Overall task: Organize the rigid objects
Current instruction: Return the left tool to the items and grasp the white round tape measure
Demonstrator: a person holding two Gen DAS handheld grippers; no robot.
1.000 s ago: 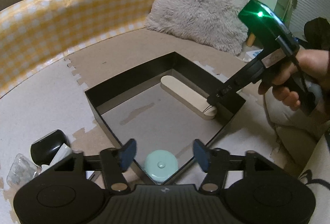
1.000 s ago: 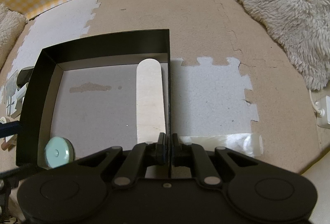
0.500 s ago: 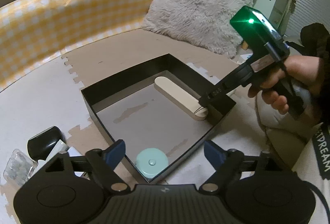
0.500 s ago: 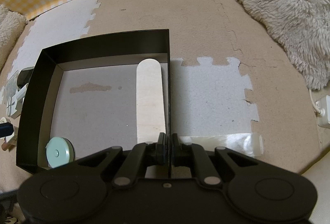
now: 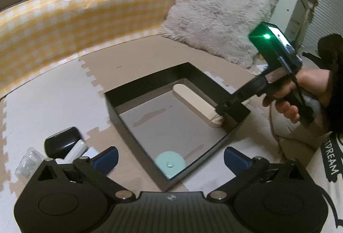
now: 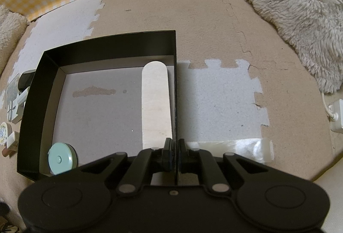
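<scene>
A black open box [image 5: 133, 93] [image 6: 120, 44] lies on the foam mat. Inside it lie a long pale wooden piece [image 5: 196, 102] [image 6: 156, 102] along one wall and a round mint-green disc [image 5: 170, 163] [image 6: 60, 158] in a corner. My right gripper [image 6: 175, 148] [image 5: 225, 107] is shut on the box's right wall. My left gripper [image 5: 170, 156] is wide open and empty, raised above the box corner over the disc.
Left of the box lie a black rounded object [image 5: 61, 142], a white piece [image 5: 75, 148] and a clear plastic case [image 5: 27, 161]. A fluffy pillow [image 5: 218, 24] [image 6: 300, 9] and a yellow checked cushion [image 5: 64, 18] border the mat. A white plug [image 6: 335, 114] lies at right.
My left gripper has opened wider and drawn back and up from the disc, which stays in the box corner. The right gripper stays clamped on the box wall.
</scene>
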